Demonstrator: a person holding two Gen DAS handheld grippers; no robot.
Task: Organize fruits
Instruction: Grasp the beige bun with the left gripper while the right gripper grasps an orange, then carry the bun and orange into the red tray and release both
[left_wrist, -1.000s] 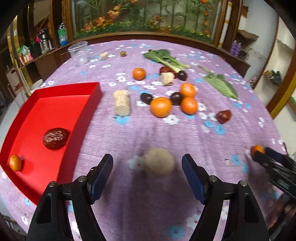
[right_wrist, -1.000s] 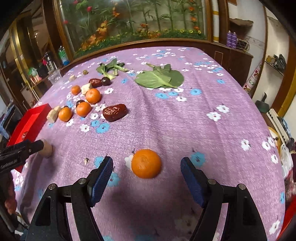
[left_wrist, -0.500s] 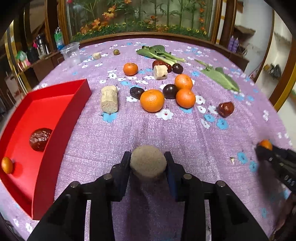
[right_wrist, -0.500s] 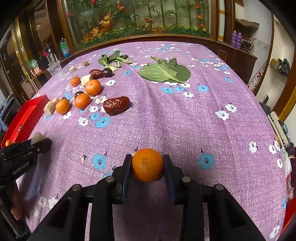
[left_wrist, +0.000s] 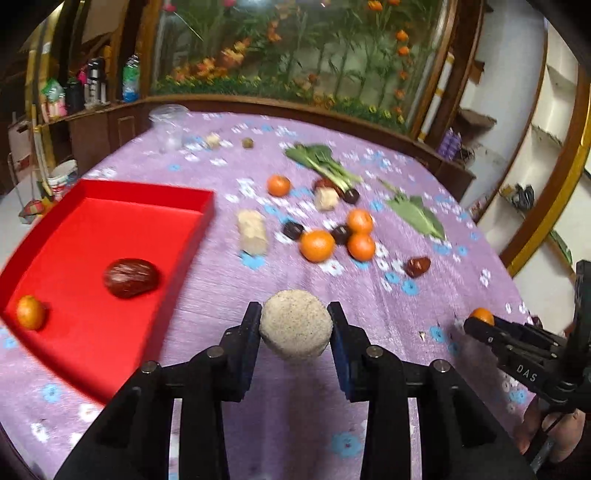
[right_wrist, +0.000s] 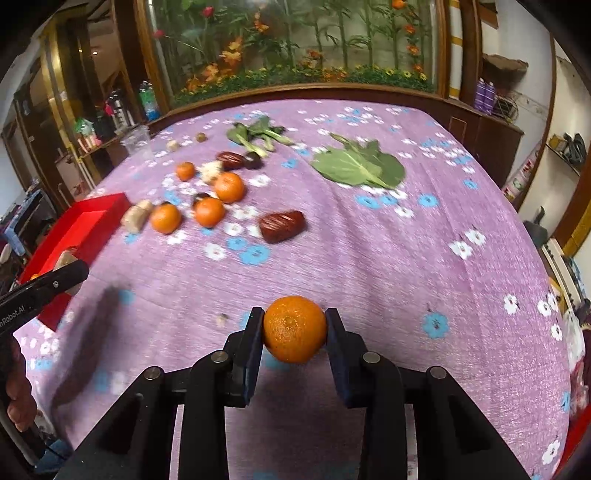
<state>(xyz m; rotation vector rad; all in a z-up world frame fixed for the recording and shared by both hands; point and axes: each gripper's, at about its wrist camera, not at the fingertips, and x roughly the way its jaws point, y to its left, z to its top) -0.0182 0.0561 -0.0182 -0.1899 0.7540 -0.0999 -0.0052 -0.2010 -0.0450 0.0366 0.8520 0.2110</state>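
The left gripper (left_wrist: 295, 328) is pinching a beige ball (left_wrist: 295, 325) between its two pads, holding it clear of the purple cloth (left_wrist: 229, 280), just to the right of the red tray (left_wrist: 122, 221). The right gripper (right_wrist: 294, 328) is pinching an orange (right_wrist: 294, 328) the same way, both pads pressing its sides, well to the right of the tray (right_wrist: 88, 221) above the near part of the cloth (right_wrist: 406, 266).

Inside the tray a dark red date (left_wrist: 131, 277) is lying near the middle, and a small orange fruit (left_wrist: 30, 312) is sitting at the near left corner. Just right of the tray's far corner a beige block (left_wrist: 253, 232) is resting on the cloth. Farther right of the tray, three oranges (left_wrist: 317, 245) are sitting close together with two dark plums (left_wrist: 293, 229) among them, and a fourth orange (left_wrist: 279, 185) is lying beyond them. A second date (right_wrist: 282, 226) is lying right of that cluster. Leafy greens (right_wrist: 360, 168) are spread out on the far side of the cloth, well away from the tray. A clear cup (left_wrist: 168, 127) is standing beyond the tray's far edge.

In the left view the right gripper is showing at the right edge, its orange at the tip.
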